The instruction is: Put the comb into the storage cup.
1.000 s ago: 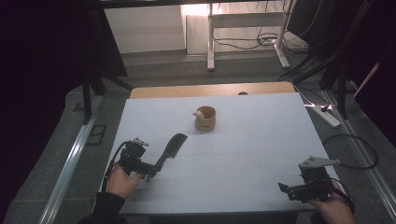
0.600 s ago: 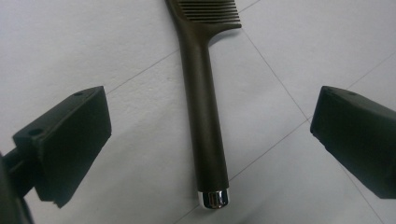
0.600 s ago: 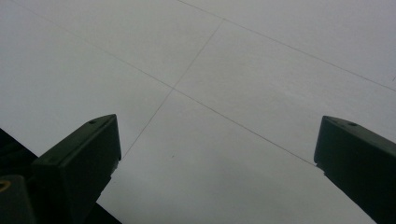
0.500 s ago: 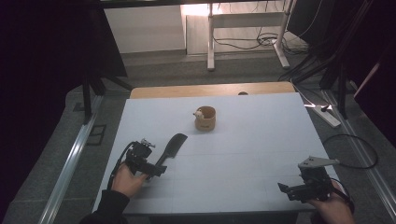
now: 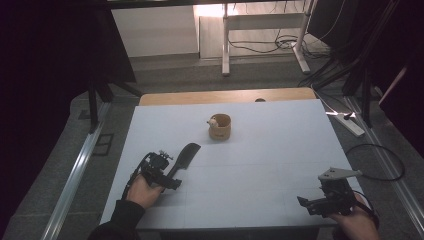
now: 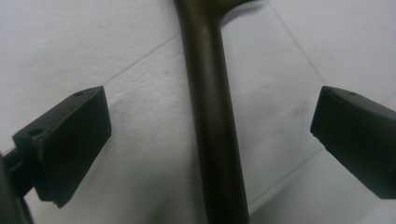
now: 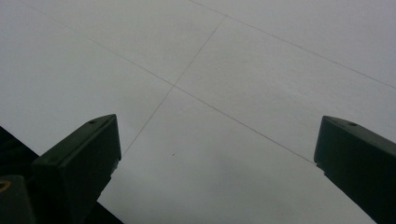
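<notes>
Item count on the worktop (image 5: 260,165)

One white worktop; one dark long-handled utensil (image 5: 184,156) (image 6: 212,116) lying on it; one small brown cup (image 5: 220,127) with one pale item, too small to tell, at its rim. Two claws: left claw (image 5: 172,182) (image 6: 210,140), right claw (image 5: 306,204) (image 7: 215,158), two black jaws each. Two hands, one per claw.
</notes>
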Demonstrator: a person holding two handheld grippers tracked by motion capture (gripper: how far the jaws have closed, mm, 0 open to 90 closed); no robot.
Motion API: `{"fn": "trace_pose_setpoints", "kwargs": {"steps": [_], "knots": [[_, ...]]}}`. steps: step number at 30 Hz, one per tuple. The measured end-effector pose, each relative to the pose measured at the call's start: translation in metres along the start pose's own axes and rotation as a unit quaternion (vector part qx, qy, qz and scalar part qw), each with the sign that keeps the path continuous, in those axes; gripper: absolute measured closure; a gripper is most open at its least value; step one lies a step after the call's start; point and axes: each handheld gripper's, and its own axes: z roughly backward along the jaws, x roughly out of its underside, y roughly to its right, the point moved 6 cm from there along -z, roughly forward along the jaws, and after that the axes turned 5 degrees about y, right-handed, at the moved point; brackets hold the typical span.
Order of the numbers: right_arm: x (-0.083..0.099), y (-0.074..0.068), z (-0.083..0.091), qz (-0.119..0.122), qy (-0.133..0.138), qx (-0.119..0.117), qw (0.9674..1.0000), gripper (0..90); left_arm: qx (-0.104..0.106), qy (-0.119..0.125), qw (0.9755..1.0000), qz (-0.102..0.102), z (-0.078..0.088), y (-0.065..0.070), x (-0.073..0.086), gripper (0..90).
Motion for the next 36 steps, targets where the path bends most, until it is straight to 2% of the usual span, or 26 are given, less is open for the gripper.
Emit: {"fn": "trace_pose_setpoints", "kwargs": {"steps": [6,22,25,28,30,33,36], "knots": [[0.0,0.0,0.0,0.0,-0.001,0.001,1.0,0.9,-0.01,-0.01,0.9999,-0.009,-0.005,0.002,0.0,0.0],[0.0,-0.001,-0.001,0.005,-0.005,0.001,1.0,1.0,-0.011,-0.015,0.9998,0.0,-0.004,0.001,-0.001,1.5],[0.001,-0.001,-0.001,0.005,-0.006,0.0,1.0,1.0,-0.016,-0.011,0.9998,0.01,0.0,-0.002,-0.002,9.0],[0.001,-0.001,-0.001,0.005,-0.006,0.0,1.0,1.0,-0.019,-0.003,0.9997,0.014,0.005,-0.004,-0.002,24.4],[0.001,-0.001,-0.001,0.005,-0.007,0.0,1.0,1.0,-0.016,0.002,0.9998,0.01,0.007,-0.003,-0.002,38.9],[0.001,-0.001,-0.001,0.007,-0.008,-0.001,0.9999,1.0,-0.015,-0.001,0.9999,0.001,0.008,0.0,-0.003,50.6],[0.001,-0.001,-0.001,0.007,-0.009,-0.001,0.9999,1.0,-0.012,-0.002,0.9999,0.0,0.009,0.003,-0.004,60.5]]}}
